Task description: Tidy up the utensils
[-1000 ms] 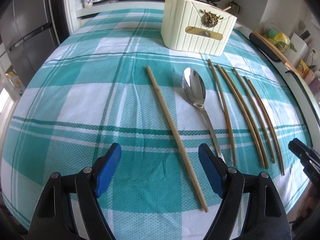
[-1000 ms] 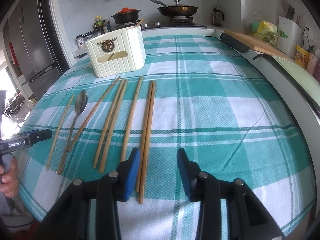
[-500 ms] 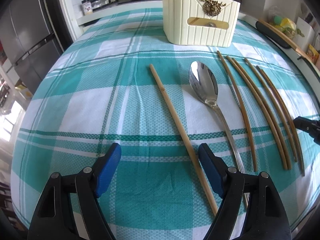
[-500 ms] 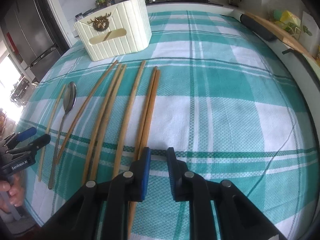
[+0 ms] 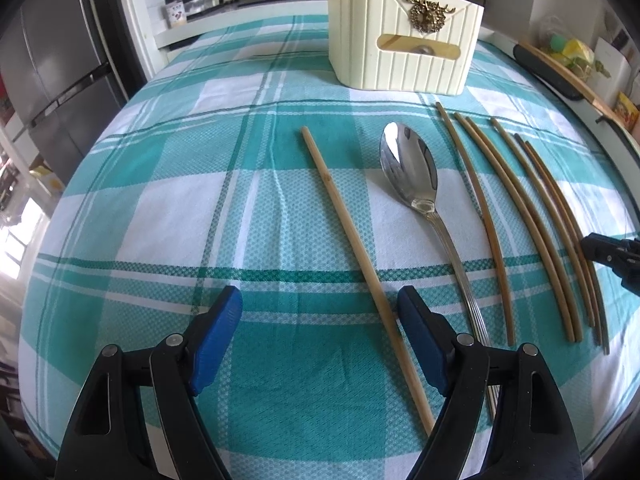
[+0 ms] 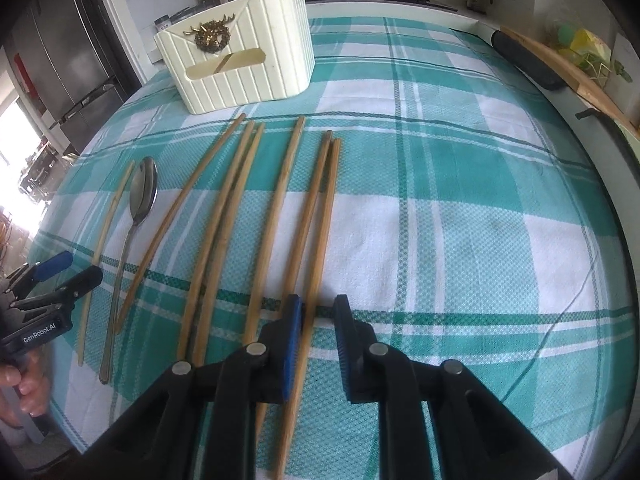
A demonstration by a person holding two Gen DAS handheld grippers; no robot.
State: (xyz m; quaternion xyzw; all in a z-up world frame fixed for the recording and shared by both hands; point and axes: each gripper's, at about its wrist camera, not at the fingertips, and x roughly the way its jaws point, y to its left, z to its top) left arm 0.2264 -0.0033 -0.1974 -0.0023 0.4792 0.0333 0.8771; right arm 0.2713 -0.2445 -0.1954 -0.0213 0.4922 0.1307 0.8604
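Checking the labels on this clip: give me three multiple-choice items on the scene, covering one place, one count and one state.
1. Where does the spoon lie?
A. Inside the cream holder
B. Between the pale chopstick and the darker chopsticks
C. At the far right end of the row

2. How many chopsticks lie on the checked cloth?
A. Five
B. Seven
C. Ten

3. How does the left gripper stand?
A. Open, gripping nothing
B. Shut on the spoon
C. Shut on a chopstick

Answers:
1. B, since the pale stick is on one side and the darker ones are on the other.
2. B, being one pale stick plus six darker ones.
3. A, because its blue pads stand wide apart above the cloth.
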